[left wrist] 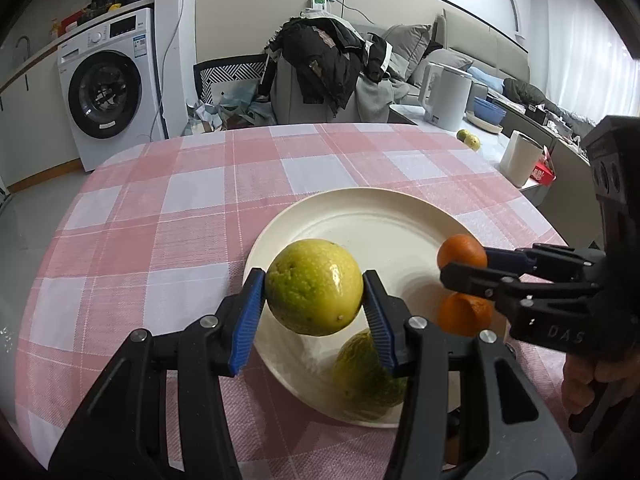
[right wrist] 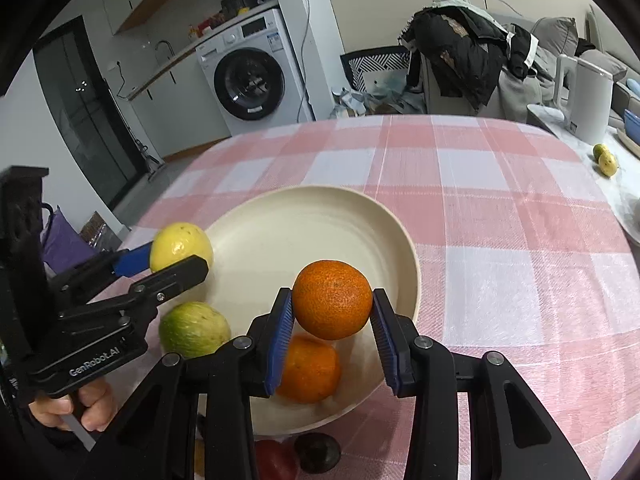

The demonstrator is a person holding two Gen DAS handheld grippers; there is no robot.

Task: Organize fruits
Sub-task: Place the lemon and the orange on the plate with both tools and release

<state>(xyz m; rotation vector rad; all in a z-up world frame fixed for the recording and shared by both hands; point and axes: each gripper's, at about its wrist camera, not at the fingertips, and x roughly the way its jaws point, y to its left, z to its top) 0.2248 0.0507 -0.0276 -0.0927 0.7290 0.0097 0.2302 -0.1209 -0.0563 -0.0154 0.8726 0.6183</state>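
Note:
My left gripper is shut on a yellow-green fruit and holds it above the near left rim of a cream plate. A second green fruit lies on the plate below it. My right gripper is shut on an orange above the plate's near side. Another orange rests on the plate underneath. From the right wrist, the left gripper shows at the left with its yellow-green fruit and the lying green fruit. The right gripper shows with its orange in the left wrist view.
The pink checked tablecloth covers a round table. A red fruit and a dark one lie by the plate's near rim. Two small green fruits, a white kettle and a paper roll stand on the side surface at right.

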